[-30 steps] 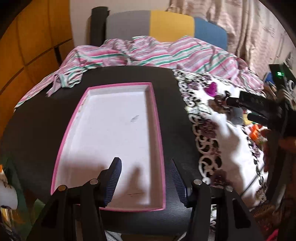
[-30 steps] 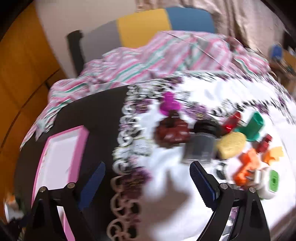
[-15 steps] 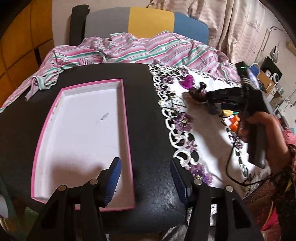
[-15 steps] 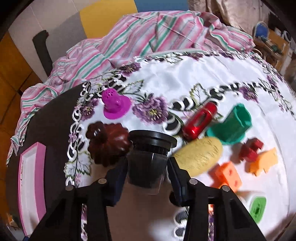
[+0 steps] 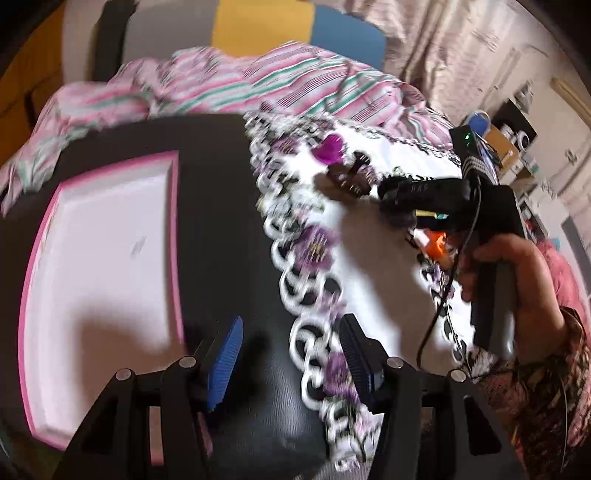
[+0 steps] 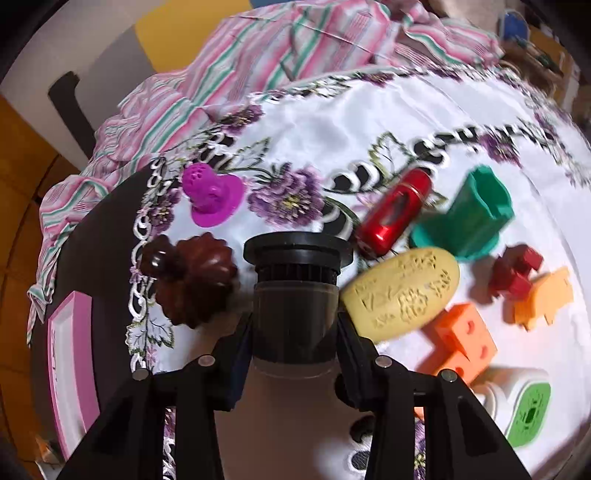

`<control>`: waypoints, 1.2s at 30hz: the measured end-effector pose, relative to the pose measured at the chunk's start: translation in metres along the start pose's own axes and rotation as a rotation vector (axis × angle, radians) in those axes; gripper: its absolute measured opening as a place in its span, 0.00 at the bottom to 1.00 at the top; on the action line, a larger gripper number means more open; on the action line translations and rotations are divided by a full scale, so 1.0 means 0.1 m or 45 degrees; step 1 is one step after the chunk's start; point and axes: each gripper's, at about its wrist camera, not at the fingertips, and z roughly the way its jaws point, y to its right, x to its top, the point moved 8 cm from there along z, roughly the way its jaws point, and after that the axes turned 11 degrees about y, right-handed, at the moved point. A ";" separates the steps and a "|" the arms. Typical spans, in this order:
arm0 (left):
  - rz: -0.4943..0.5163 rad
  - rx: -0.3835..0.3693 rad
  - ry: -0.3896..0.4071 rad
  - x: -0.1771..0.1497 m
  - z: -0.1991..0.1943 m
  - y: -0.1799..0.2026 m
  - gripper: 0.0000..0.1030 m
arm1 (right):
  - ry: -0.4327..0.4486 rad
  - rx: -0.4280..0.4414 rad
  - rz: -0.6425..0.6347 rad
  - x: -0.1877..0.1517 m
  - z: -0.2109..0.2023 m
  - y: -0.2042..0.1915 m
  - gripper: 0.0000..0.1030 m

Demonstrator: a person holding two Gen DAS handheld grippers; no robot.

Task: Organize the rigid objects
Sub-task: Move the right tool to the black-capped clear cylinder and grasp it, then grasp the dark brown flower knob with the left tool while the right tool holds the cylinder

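My right gripper [image 6: 294, 325] is shut on a dark grey jar with a black lid [image 6: 295, 291], which stands among toys on the white embroidered cloth [image 6: 332, 129]. Beside it lie a brown fluted piece [image 6: 195, 280], a yellow oval [image 6: 402, 295], a red car [image 6: 393, 214], a magenta hat shape [image 6: 212, 194] and a green cup [image 6: 469, 218]. My left gripper [image 5: 291, 354] is open and empty over the black table's front edge, right of the pink-rimmed white tray [image 5: 99, 258]. The right gripper [image 5: 413, 195] also shows in the left wrist view.
Orange blocks [image 6: 461, 343], a dark red block [image 6: 515, 269] and a white-green piece [image 6: 524, 406] lie at the right. A striped cloth [image 5: 229, 85] is heaped at the table's far side, against a chair back [image 5: 258, 29].
My right gripper closed in on the grey jar and shut on it. My left gripper swung right, from over the tray to the table's front edge near the cloth.
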 end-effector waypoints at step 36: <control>0.359 -0.038 0.164 1.21 1.69 0.86 0.24 | -0.022 -0.002 0.109 -0.02 -0.04 0.21 0.42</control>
